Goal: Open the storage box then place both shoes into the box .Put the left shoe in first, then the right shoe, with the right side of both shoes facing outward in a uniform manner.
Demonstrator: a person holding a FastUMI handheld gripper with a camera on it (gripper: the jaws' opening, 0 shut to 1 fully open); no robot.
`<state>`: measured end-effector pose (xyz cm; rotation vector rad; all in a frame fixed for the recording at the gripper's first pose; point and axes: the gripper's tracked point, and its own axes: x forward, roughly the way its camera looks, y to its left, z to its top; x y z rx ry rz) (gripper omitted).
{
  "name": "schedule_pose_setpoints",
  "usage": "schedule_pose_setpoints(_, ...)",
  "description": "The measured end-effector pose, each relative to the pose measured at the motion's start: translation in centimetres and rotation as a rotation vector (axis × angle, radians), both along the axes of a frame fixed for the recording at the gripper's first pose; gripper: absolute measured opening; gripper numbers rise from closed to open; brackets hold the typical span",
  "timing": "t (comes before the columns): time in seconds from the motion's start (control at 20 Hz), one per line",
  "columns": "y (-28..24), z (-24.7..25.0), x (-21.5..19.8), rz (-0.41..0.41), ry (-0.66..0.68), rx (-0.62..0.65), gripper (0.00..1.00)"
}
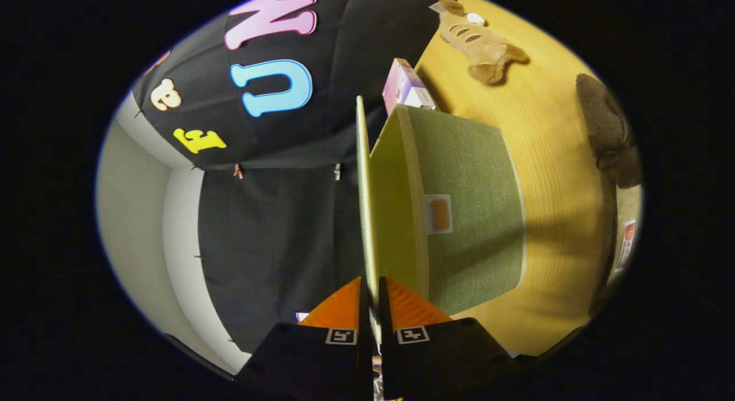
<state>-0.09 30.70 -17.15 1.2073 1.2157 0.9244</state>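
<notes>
— So what are the fingers (pixel 370 300) doing?
— Pinching the raised lid (pixel 363 205) of the green storage box (pixel 471 217), which is sitting mid-surface (pixel 551 159).
— Shoes?
— One tan shoe (pixel 479 42) is lying near the far edge.

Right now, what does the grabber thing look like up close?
The gripper has two wedge-shaped fingers with ridged faces, tapering to points. Each sits on a dark, blocky mount carrying a small square black-and-white marker. Its fingers are at the storage box's lid.
</notes>
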Motion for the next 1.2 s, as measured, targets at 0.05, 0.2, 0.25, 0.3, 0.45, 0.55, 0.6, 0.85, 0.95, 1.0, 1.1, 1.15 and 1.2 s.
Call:
schedule_pose_setpoints(0.05, -0.3, 0.2, 0.0, 0.004, -0.017, -0.009, 0.11)
schedule_pose_setpoints(0.2, 0.5, 1.6, -0.5, 0.004, -0.019, -0.014, 0.05)
schedule_pose_setpoints(0.25, 0.3, 2.1, 0.0, -0.003, -0.029, -0.018, 0.05)
schedule_pose_setpoints(0.3, 0.6, 2.7, 0.0, -0.007, -0.038, -0.026, 0.05)
schedule_pose_setpoints(0.45, 1.6, 5.1, 0.2, 0.004, -0.067, -0.07, 0.05)
schedule_pose_setpoints(0.55, 3.0, 7.6, 0.2, 0.025, -0.126, -0.081, 0.05)
schedule_pose_setpoints(0.6, 3.9, 9.1, 0.4, 0.03, -0.155, -0.082, 0.05)
schedule_pose_setpoints(0.85, 10.4, 14.3, 0.1, 0.065, -0.33, -0.108, 0.06)
schedule_pose_setpoints(0.95, 13.1, 15.3, -0.7, 0.083, -0.375, -0.13, 0.06)
schedule_pose_setpoints(1.0, 14.4, 15.7, -1.0, 0.085, -0.384, -0.134, 0.06)
schedule_pose_setpoints(1.1, 17.2, 16.3, -1.2, 0.087, -0.406, -0.146, 0.06)
schedule_pose_setpoints(1.15, 18.6, 16.5, -1.4, 0.092, -0.423, -0.154, 0.06)
schedule_pose_setpoints(1.2, 19.8, 16.6, -1.5, 0.098, -0.437, -0.165, 0.06)
